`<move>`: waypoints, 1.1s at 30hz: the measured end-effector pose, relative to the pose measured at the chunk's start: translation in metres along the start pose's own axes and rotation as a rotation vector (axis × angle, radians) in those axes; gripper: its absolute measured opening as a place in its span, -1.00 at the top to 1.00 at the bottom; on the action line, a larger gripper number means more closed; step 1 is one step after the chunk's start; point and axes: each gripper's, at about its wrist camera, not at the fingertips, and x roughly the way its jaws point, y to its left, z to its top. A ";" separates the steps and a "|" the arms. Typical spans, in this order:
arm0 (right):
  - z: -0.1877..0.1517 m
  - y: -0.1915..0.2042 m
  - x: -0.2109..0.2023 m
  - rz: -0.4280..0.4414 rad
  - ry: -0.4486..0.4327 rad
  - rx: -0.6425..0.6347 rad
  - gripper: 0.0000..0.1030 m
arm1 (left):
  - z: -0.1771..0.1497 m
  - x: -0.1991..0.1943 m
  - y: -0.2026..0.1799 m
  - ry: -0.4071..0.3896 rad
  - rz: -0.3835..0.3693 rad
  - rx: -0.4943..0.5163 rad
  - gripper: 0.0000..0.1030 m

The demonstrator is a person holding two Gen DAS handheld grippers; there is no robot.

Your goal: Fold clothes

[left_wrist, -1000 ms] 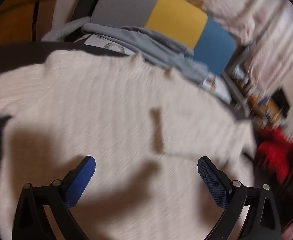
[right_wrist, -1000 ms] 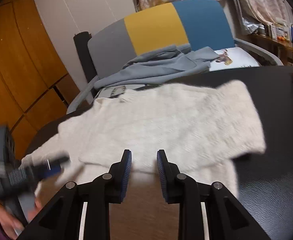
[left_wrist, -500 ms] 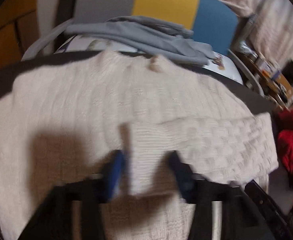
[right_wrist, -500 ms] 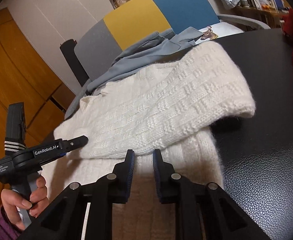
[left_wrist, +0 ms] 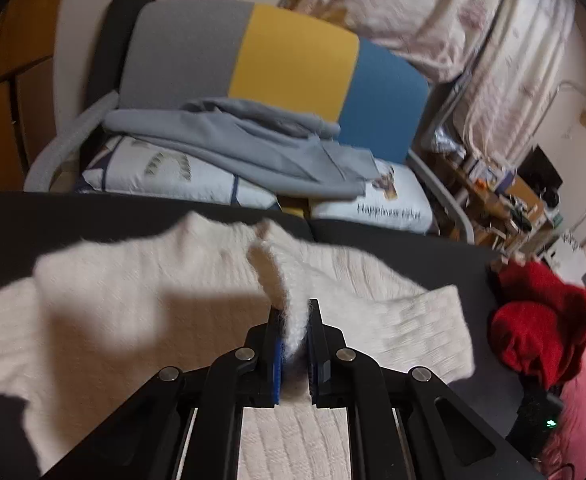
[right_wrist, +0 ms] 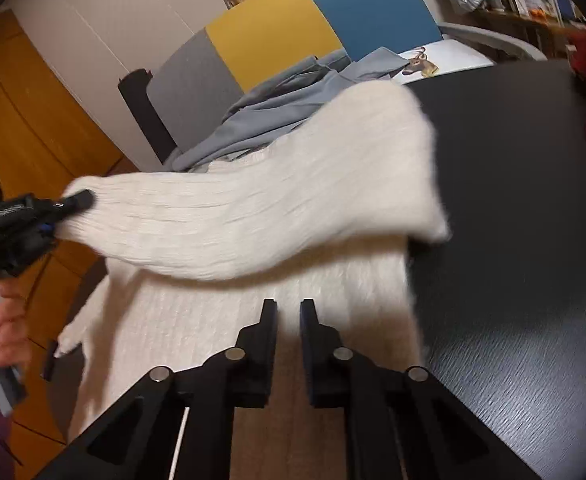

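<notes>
between the left tool's [left_wrist: 293, 312] pads a sweater [left_wrist: 141, 320] sleeve is pinched; right tool [right_wrist: 288, 312] nearly closed, empty.

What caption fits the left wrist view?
Left gripper pinches a fold of the cream knit sweater above the black table.

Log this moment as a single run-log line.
left gripper: shut on cream sweater sleeve, lifted | right gripper: nearly shut, empty, over sweater body | black table: sweater partly folded
</notes>
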 end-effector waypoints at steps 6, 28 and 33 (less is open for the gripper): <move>0.026 -0.006 0.011 -0.074 -0.009 -0.040 0.80 | 0.008 -0.014 0.043 -0.024 0.057 -0.054 0.81; 0.041 -0.022 0.026 -0.253 -0.015 -0.021 0.99 | -0.091 0.032 0.150 -0.013 0.137 -0.263 0.71; 0.037 -0.030 0.020 -0.263 -0.005 -0.004 0.93 | -0.100 0.030 0.154 -0.052 0.105 -0.273 0.69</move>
